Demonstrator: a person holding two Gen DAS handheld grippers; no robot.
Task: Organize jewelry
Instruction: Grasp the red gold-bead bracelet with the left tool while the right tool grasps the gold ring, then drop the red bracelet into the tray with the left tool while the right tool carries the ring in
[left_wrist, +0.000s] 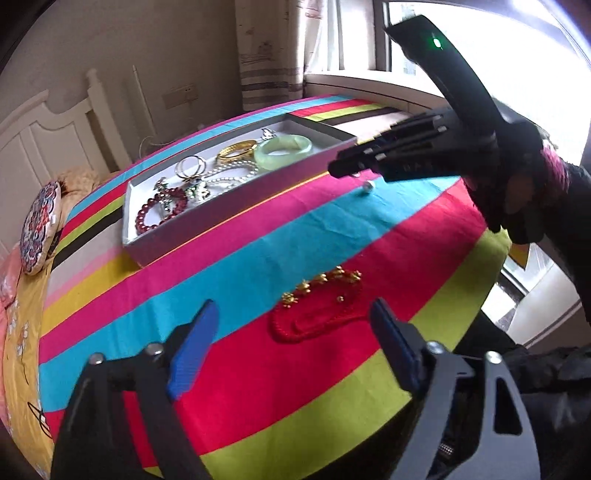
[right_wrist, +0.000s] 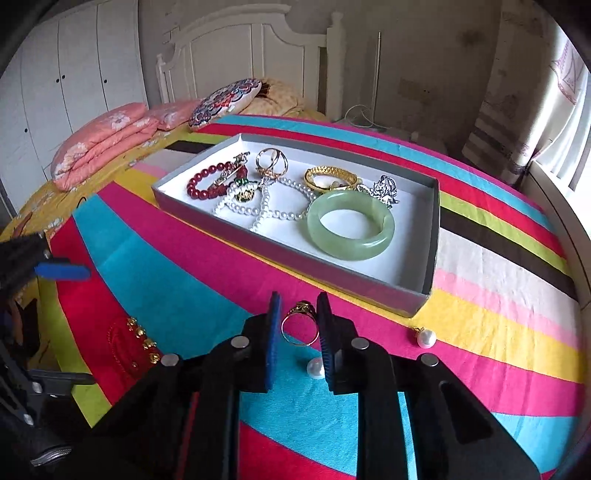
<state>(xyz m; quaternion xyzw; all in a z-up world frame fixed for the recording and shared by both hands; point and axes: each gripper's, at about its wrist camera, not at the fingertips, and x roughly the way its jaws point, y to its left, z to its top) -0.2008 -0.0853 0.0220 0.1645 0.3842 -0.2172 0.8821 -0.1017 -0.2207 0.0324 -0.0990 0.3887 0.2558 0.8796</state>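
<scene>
Shallow grey cardboard tray (right_wrist: 236, 236) with white lining sits on the bright striped cloth (right_wrist: 498, 332); all places given from this tray. Inside it: pale green jade bangle (right_wrist: 351, 227) at the near right end, gold bangle (right_wrist: 330, 177) just behind that, white pearl strand (right_wrist: 266, 210) across the middle, dark red bead bracelet (right_wrist: 210, 182) at the left end, silver rings (right_wrist: 271, 158) by the far wall. Right gripper (right_wrist: 299, 325) just in front of the tray's near wall, blue pads narrowed around a thin gold ring (right_wrist: 299, 326) with a dark top; the ring stands between the pads, contact looks made on both sides. One white pearl earring (right_wrist: 316, 368) lies under that gripper, another (right_wrist: 424, 336) off the tray's near right corner. Left gripper (left_wrist: 291, 332) well in front of the tray, jaws wide apart and holding nothing, above a red beaded bracelet with gold charms (left_wrist: 314, 314) on the cloth.
</scene>
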